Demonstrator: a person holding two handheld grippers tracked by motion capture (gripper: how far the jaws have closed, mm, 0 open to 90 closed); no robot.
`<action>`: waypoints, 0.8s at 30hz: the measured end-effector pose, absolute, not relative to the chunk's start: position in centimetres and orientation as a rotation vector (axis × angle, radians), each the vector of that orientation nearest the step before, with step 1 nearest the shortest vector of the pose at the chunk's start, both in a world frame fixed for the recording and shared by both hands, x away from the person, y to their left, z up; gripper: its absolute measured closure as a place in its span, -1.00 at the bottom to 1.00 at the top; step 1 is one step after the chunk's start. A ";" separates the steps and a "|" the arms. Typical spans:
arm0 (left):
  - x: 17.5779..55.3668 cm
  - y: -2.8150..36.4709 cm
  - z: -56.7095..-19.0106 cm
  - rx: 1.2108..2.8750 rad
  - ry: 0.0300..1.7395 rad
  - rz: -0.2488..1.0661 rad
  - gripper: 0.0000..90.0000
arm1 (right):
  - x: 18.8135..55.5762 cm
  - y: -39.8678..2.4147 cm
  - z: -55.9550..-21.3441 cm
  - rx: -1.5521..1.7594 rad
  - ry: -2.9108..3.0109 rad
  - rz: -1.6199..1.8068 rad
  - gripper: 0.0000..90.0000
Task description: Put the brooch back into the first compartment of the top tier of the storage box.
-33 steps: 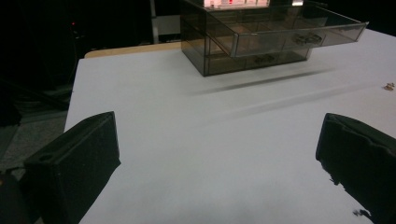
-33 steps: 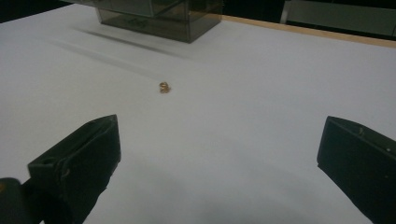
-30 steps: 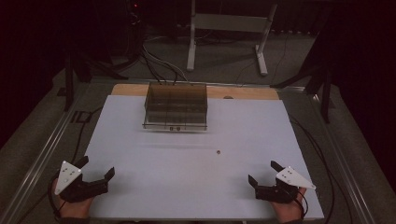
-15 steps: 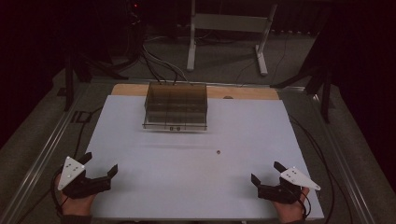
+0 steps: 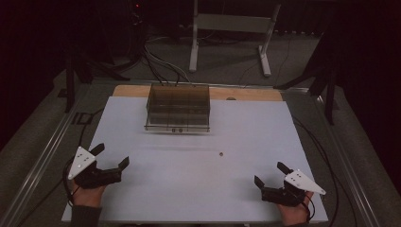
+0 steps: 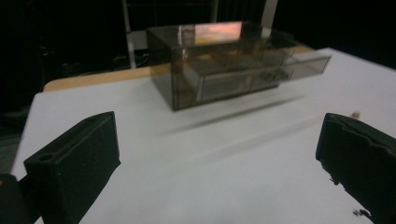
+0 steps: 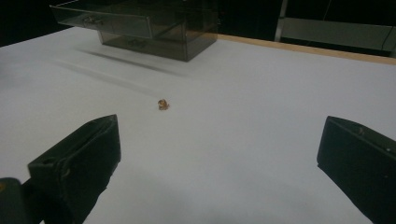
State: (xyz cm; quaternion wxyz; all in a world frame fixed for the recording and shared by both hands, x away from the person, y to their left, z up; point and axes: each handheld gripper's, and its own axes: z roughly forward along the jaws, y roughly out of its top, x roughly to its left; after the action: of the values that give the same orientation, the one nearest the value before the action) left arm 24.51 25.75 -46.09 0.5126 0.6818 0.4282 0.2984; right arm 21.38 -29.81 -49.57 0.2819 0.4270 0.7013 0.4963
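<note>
The small brown object (image 5: pixel 220 154) lay on the white table (image 5: pixel 198 189), slightly right of centre, at about 5 o'clock from the smoky drawer box (image 5: pixel 178 108) and well apart from it. The left gripper (image 5: pixel 110 164) sat at 8 o'clock on the table, jaws spread and empty. The right gripper (image 5: pixel 272 173) sat at 4 o'clock, jaws spread and empty, with the object ahead of it, nearer its left jaw in its own view

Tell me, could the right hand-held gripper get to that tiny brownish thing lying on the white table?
Probably yes. The right hand-held gripper has its jaws wide open, and bare white table lies between it and the tiny brownish thing, with nothing in the way.
</note>
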 end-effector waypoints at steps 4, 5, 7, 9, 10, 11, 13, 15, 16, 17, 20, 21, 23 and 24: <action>25.7 24.4 -45.7 1.658 1.007 0.702 -0.99 | 21.3 -29.8 -49.5 1.141 1.879 1.330 -1.00; 25.7 24.4 -45.7 1.658 1.007 0.702 -0.99 | 21.3 -29.8 -49.5 1.141 1.879 1.330 -1.00; 26.5 23.5 -45.5 1.679 0.989 0.687 -0.99 | 21.3 -29.7 -49.6 1.142 1.887 1.321 -1.00; 27.0 23.0 -45.4 1.692 0.975 0.679 -0.99 | 21.3 -29.5 -49.6 1.138 1.891 1.324 -1.00; 27.3 22.7 -45.3 1.698 0.969 0.674 -0.99 | 21.3 -29.5 -49.6 1.137 1.891 1.324 -1.00; 27.5 22.4 -45.2 1.704 0.961 0.671 -0.99 | 21.3 -29.4 -49.6 1.134 1.889 1.324 -1.00; 27.9 21.9 -45.0 1.715 0.950 0.662 -0.99 | 21.3 -29.4 -49.6 1.131 1.892 1.320 -1.00; 28.3 21.4 -45.0 1.722 0.939 0.648 -0.99 | 21.4 -29.4 -49.7 1.136 1.894 1.315 -1.00; 28.6 21.1 -45.0 1.733 0.934 0.651 -0.99 | 21.4 -29.4 -49.7 1.142 1.894 1.316 -1.00; 28.8 20.9 -45.0 1.739 0.930 0.648 -0.99 | 21.4 -29.4 -49.7 1.143 1.896 1.316 -1.00; 29.3 20.1 -45.1 1.752 0.921 0.635 -0.99 | 21.4 -29.2 -49.7 1.140 1.897 1.313 -1.00; 29.3 20.1 -45.1 1.752 0.921 0.635 -0.99 | 21.4 -29.2 -49.7 1.140 1.897 1.313 -1.00; 29.7 19.4 -45.2 1.769 0.915 0.621 -0.99 | 21.4 -29.2 -49.7 1.139 1.899 1.313 -1.00; 29.7 19.4 -45.2 1.769 0.915 0.621 -0.99 | 21.4 -29.2 -49.7 1.139 1.899 1.313 -1.00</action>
State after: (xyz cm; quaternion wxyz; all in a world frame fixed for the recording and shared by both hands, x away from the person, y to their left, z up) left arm 29.68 19.43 -45.16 0.5034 0.7327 0.3790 0.2572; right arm 21.37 -29.22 -49.72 0.2799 0.4247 0.7081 0.4898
